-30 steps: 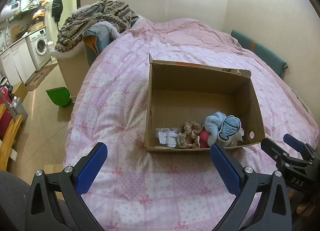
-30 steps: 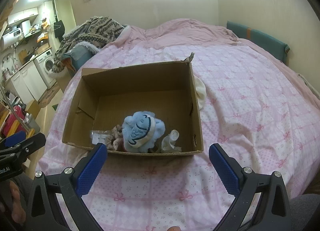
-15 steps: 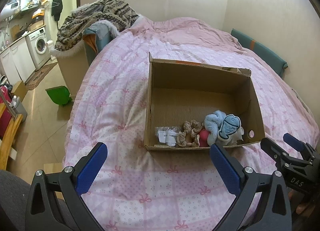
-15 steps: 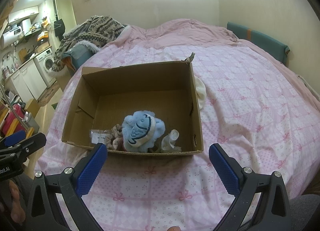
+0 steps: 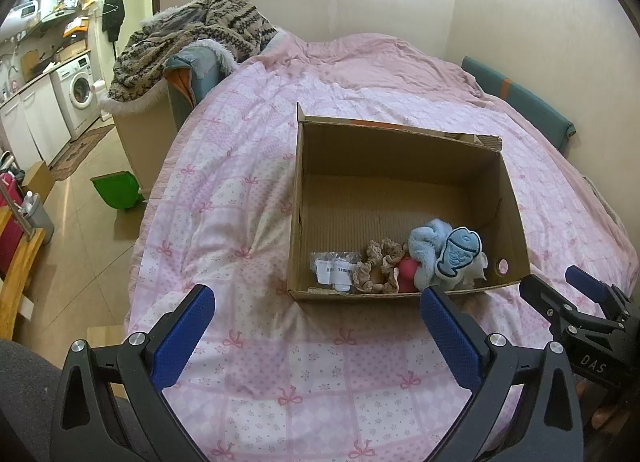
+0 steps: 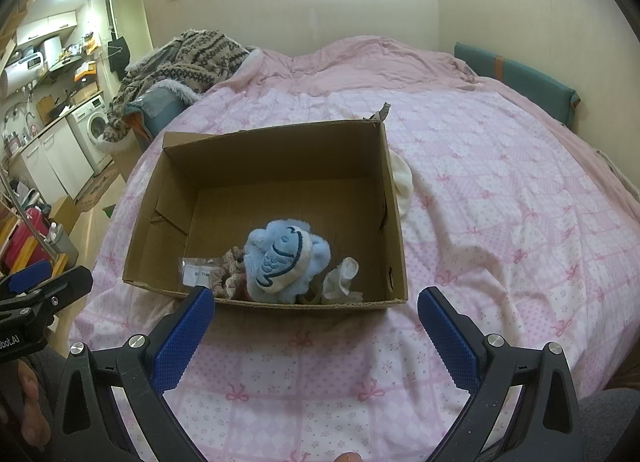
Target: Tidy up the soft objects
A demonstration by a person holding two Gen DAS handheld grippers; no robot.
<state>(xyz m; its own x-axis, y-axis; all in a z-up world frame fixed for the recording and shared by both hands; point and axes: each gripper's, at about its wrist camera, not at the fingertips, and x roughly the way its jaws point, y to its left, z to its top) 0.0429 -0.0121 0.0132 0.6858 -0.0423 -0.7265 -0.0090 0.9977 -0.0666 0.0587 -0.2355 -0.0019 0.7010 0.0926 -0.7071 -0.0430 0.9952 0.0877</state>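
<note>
An open cardboard box (image 5: pixel 400 141) (image 6: pixel 280 145) sits on the pink bed. At its near wall lie a blue fish plush (image 5: pixel 448 254) (image 6: pixel 280 258), beige scrunchies (image 5: pixel 378 266) (image 6: pixel 232 270), a clear packet (image 5: pixel 332 270) (image 6: pixel 196 272), a red item (image 5: pixel 407 272) and a white cloth piece (image 6: pixel 342 274). My left gripper (image 5: pixel 316 326) is open and empty, short of the box's near edge. My right gripper (image 6: pixel 314 326) is open and empty, also just short of the box. Each gripper shows at the edge of the other's view (image 5: pixel 576 302) (image 6: pixel 44 286).
A white cloth (image 6: pixel 402 181) lies on the bedspread against the box's right side. A pile of knit clothes (image 5: pixel 192 33) sits on furniture left of the bed. A green dustpan (image 5: pixel 116 189) is on the floor. A teal headboard (image 5: pixel 520 101) runs along the right wall.
Both grippers have drifted very slightly; the box and its contents stay where they were. Both stay open.
</note>
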